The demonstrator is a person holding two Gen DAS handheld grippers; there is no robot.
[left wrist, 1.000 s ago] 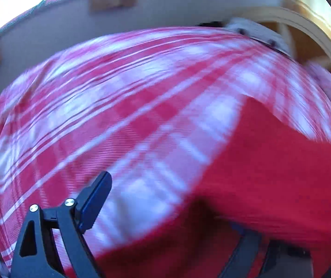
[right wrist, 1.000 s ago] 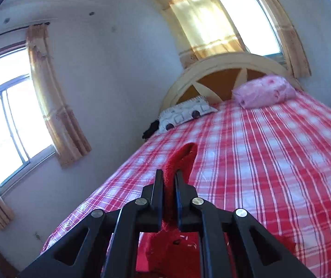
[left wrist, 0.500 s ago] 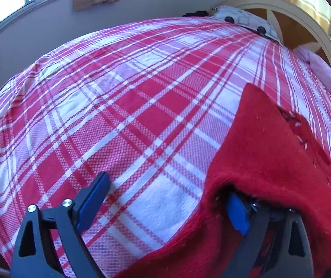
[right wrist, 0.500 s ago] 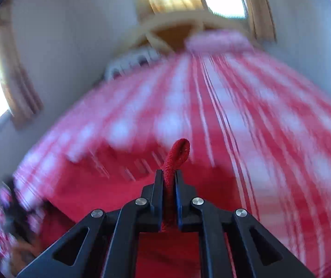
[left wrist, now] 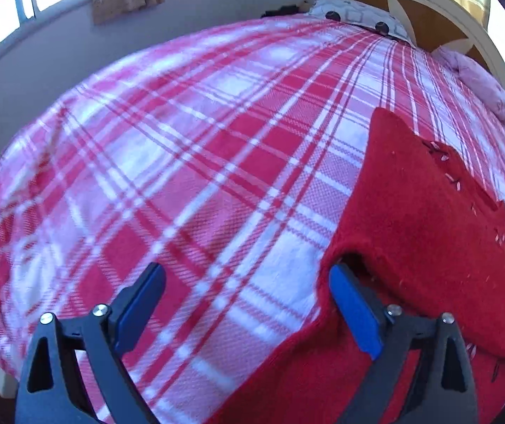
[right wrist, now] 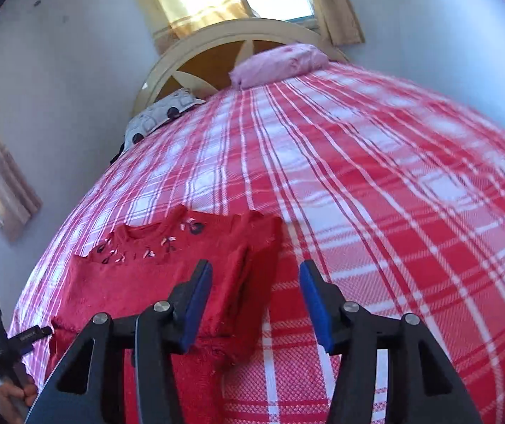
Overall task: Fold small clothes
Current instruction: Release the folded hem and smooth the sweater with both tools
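The right gripper (right wrist: 256,296) jaws are opening, free of the red top (right wrist: 153,275), whose folded edge lies between them. The left gripper (left wrist: 245,296) gapes wide, empty, at the top's left edge on the bed (right wrist: 393,183).

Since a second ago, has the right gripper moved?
Yes. The right gripper has dropped toward the bedspread: the headboard now sits higher in its view. Its jaws are opening, and the red sweater lies released.
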